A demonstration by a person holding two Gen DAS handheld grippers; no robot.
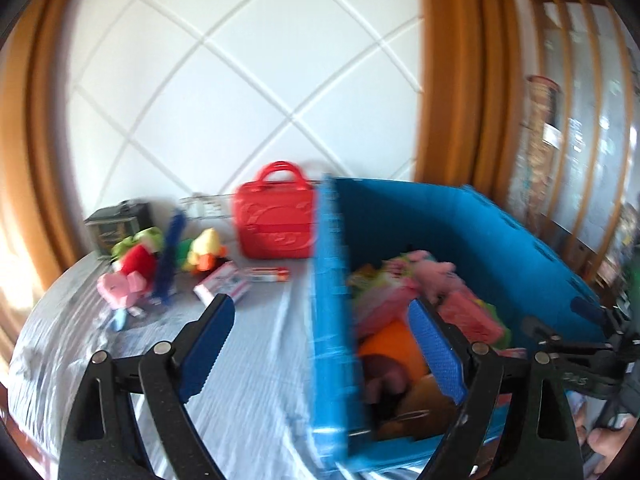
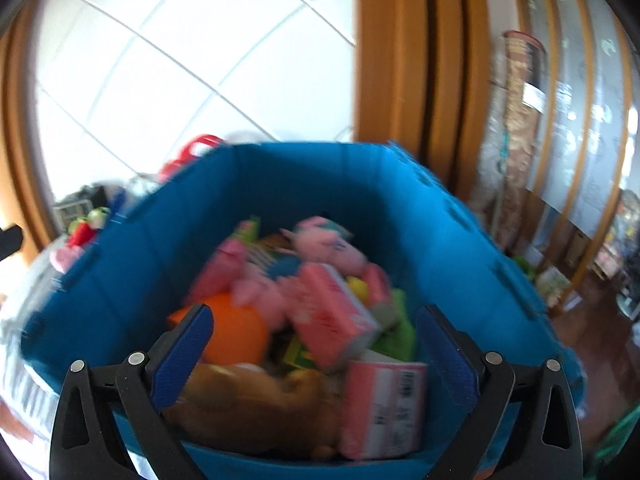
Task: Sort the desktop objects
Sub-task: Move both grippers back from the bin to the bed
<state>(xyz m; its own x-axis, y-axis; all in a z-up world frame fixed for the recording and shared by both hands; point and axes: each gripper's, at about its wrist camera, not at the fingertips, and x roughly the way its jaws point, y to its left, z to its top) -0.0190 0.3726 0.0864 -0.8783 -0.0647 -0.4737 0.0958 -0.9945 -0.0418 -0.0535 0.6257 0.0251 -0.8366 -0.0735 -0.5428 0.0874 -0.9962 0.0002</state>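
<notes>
**A:** Toys were seen piled in the blue bin [image 2: 132,264], with a pink carton [image 2: 382,408] lying at its near wall beside a brown plush [image 2: 256,404]. How was the right claw [image 2: 316,344] found?

**B:** It was held wide over the bin, nothing between its pads; the carton was judged to be already dropped in (though the blur left that unsure). The left claw [image 1: 320,348] was likewise spread wide and empty, straddling the bin's left wall.

**A:** And what was left to be sorted?

**B:** On the table [image 1: 256,360], well apart from the bin, a red bag [image 1: 276,220] was standing upright. Near it a white box [image 1: 224,284], a slim tube [image 1: 268,275], a yellow duck plush [image 1: 204,254], a red plush [image 1: 138,262] and a pink toy [image 1: 120,292] were lying close together.

**A:** How should the next pick be managed?

**B:** The left claw would best be carried clear of the bin wall first, then lowered over the white box, the nearest piece. The pads should be set across its short sides, so that the neighbouring tube is not caught.
</notes>
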